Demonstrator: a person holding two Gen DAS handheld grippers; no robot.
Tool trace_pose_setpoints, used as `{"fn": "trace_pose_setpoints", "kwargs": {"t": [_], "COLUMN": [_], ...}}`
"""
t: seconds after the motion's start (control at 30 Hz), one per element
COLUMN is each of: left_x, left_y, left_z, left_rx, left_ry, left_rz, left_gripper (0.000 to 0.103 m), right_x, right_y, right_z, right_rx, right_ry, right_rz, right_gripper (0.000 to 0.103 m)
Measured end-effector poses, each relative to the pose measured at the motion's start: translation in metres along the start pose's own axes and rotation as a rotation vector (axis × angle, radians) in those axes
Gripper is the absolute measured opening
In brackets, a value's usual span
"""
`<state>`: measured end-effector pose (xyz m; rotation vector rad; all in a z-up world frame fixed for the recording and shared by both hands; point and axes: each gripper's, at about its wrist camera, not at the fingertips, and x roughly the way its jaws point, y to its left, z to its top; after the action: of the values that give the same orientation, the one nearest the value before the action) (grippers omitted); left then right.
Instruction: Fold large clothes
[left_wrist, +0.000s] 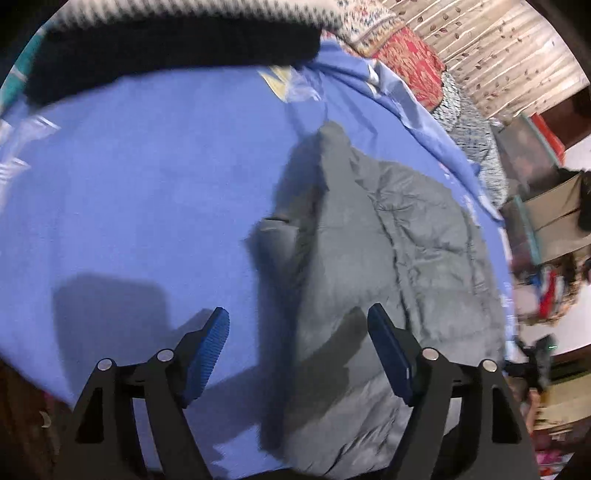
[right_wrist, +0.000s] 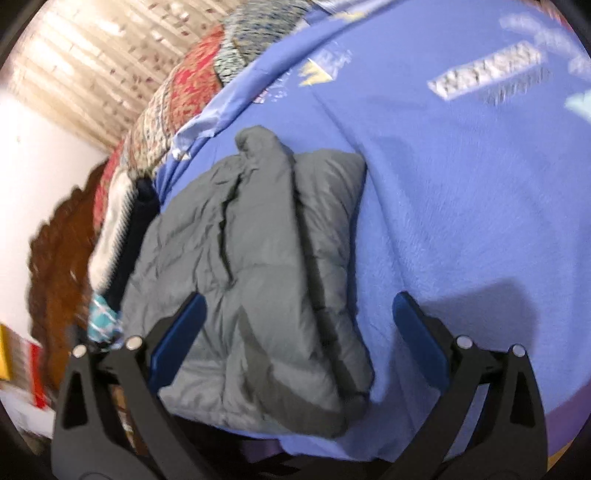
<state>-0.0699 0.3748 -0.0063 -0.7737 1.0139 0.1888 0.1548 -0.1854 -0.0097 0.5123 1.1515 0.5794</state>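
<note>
Left wrist view is showing a grey quilted puffer jacket (left_wrist: 388, 251), soft and puffy with stitched seams, lying folded on a fuzzy blue fleece blanket (left_wrist: 147, 192) that is covering the bed. The left gripper (left_wrist: 299, 321) is hovering above the jacket's near left edge, released, its ribbed blue pads (left_wrist: 208, 354) spread wide and holding nothing. Far off, a fluffy black garment (left_wrist: 166, 55) is lying beside a knitted white piece. Right wrist view is showing the jacket (right_wrist: 258, 277) at the blanket's (right_wrist: 461, 203) left side, with the right gripper (right_wrist: 299, 306) likewise released above it. Printed marks on the blanket are too blurred to read. Patterned red bedding (right_wrist: 184, 88) is piling up by the far curtain (right_wrist: 92, 55).
</note>
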Motion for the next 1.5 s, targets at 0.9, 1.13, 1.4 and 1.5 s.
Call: {"fn": "trace_pose_setpoints", "kwargs": {"t": [0.9,1.13,1.4,1.5], "left_x": [0.087,0.107,0.054,0.002], "left_y": [-0.141,-0.117,-0.162,-0.155], "left_z": [0.013,0.008,-0.009,0.003], "left_rx": [0.166,0.136,0.245,0.254], "left_ry": [0.126,0.191,0.088,-0.044], "left_rz": [-0.170,-0.139,-0.278,-0.345], "left_gripper": [0.111,0.108,0.047,0.045], "right_x": [0.057,0.088,0.106,0.103], "right_y": [0.097,0.079,0.201,0.258], "right_z": [0.010,-0.006,-0.040,-0.045], "right_rx": [-0.264,-0.234,-0.506,-0.618], "right_ry": [0.107,0.143,0.249,0.231], "right_rz": [0.084,-0.047,0.075,0.128], "right_gripper": [0.099,0.096,0.029,0.026]}}
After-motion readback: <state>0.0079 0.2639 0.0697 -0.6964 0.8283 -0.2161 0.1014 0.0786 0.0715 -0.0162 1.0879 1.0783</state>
